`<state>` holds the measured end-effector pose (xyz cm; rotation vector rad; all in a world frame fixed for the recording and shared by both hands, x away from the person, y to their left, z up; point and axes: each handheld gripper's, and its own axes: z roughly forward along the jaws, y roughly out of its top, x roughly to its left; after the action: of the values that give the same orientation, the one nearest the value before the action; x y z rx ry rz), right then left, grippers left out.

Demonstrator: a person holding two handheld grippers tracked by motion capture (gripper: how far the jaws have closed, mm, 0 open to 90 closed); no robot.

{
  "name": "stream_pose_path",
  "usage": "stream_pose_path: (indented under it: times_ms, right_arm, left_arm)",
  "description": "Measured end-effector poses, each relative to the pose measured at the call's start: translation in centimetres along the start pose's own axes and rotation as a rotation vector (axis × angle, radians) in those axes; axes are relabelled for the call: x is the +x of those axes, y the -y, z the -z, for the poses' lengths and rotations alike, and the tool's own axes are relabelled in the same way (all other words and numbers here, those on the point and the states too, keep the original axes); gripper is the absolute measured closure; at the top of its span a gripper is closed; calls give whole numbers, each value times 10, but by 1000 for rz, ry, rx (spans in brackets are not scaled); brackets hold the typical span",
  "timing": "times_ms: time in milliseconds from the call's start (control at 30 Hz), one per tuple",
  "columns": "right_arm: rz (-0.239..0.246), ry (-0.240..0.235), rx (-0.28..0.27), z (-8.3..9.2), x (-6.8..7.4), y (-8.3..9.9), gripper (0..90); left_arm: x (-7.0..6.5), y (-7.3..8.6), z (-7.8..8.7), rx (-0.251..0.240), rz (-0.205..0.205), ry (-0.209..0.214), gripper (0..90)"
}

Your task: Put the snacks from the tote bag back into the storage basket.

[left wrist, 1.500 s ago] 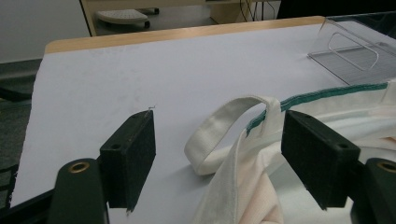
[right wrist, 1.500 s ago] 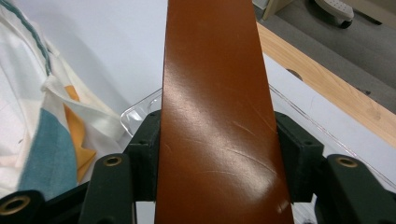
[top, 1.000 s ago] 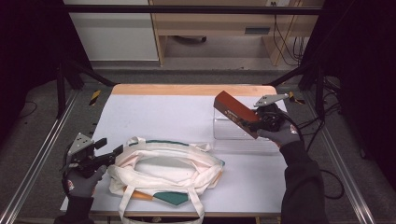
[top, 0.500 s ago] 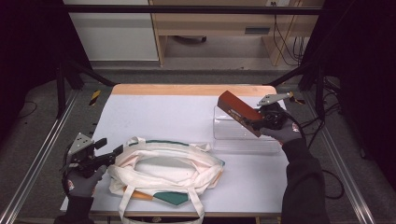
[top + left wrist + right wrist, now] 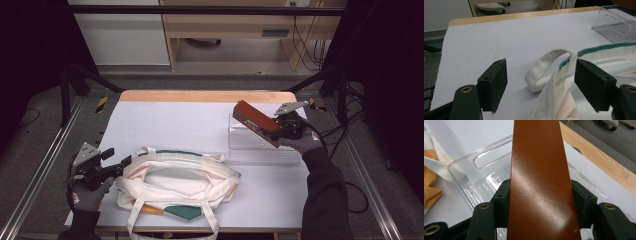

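A cream tote bag [image 5: 180, 180] with a green-trimmed rim lies flat on the white table near the front. My left gripper [image 5: 117, 159] sits at the bag's left end, jaws open. In the left gripper view [image 5: 541, 80], a looped strap [image 5: 546, 67] and the rim lie between the pads. My right gripper [image 5: 277, 131] is shut on a flat reddish-brown box [image 5: 255, 120]. It holds the box tilted above a clear plastic bin [image 5: 260, 150]. The right gripper view has the box [image 5: 537, 182] clamped between both pads, with the bin [image 5: 481, 162] beneath.
The table's wooden far edge [image 5: 205, 96] runs behind the bin. Metal frame rails [image 5: 40, 170] flank both sides of the table. An orange and green patch of the bag [image 5: 180, 212] lies near the front edge. Cables hang at the right.
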<state>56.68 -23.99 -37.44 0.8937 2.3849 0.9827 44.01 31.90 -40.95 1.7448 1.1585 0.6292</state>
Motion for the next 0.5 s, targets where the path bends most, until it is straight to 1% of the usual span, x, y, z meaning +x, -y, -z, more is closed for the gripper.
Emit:
stream_pose_path:
  times_ms: [67,167,300,433,500]
  right_arm:
    - [3,-1,1,-2,0,1,435]
    - [-1,-5,17,-4,-1,2,435]
    - [15,-11,36,-8,0,4,434]
    - [21,-11,32,-11,1,3,435]
    - [16,-12,32,-12,2,3,435]
  left_arm:
    - [0,0,0,0,-1,0,260]
    - [0,0,0,0,-1,0,260]
    - [0,0,0,1,0,0,260]
    - [0,0,0,0,-2,0,260]
    - [0,0,0,0,-2,1,260]
